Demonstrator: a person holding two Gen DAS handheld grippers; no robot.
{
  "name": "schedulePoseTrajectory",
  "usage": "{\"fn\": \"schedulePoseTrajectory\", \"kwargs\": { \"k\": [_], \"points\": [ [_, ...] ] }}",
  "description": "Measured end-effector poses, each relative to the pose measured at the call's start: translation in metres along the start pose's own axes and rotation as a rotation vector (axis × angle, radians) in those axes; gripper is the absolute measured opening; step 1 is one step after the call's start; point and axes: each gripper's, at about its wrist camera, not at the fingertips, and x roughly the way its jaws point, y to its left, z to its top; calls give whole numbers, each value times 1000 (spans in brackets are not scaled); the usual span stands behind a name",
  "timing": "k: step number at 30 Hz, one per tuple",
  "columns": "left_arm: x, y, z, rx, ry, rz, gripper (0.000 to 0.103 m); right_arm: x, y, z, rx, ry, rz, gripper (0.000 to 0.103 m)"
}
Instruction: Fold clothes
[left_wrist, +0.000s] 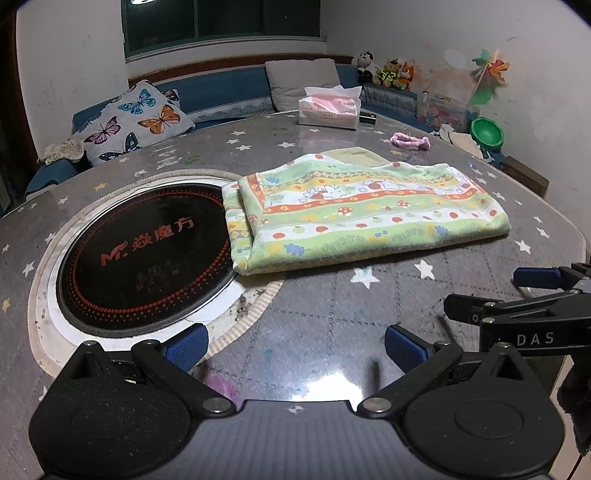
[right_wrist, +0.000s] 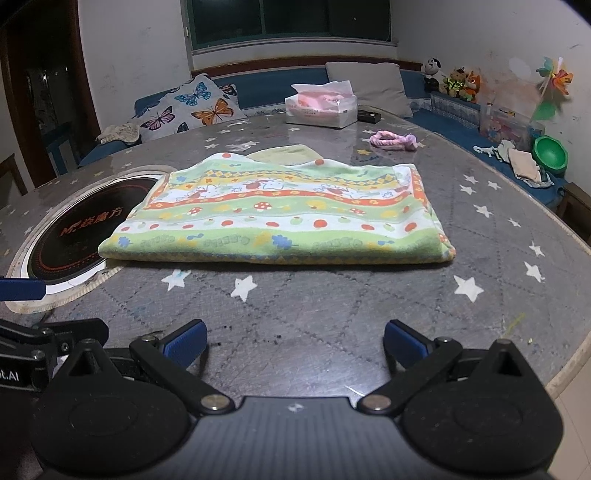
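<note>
Folded cartoon-print towel (right_wrist: 275, 214) on star-patterned table (right_wrist: 332, 314), one end overlapping the round hotplate (left_wrist: 147, 254), left gripper (left_wrist: 295, 347) and right gripper (right_wrist: 293, 341) nearer than the towel, fingers wide, empty.

White scuffed walls (right_wrist: 129, 44), a dark window (right_wrist: 291, 18) above a blue bench sofa (right_wrist: 280, 86) with a butterfly cushion (right_wrist: 192, 107); dim artificial light, night outside

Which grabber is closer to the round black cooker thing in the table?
Left. The left gripper hovers just right of the round black cooker, near its rim. The right gripper sits farther right, facing the folded towel, with the cooker off to its left.
</note>
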Motion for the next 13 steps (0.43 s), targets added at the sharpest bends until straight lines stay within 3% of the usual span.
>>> {"fn": "schedulePoseTrajectory", "kwargs": {
  "k": [13],
  "points": [
    [-6, -2, -7, 5, -4, -7, 103, -5, 1, -4, 3, -5, 1, 103]
  ]
}}
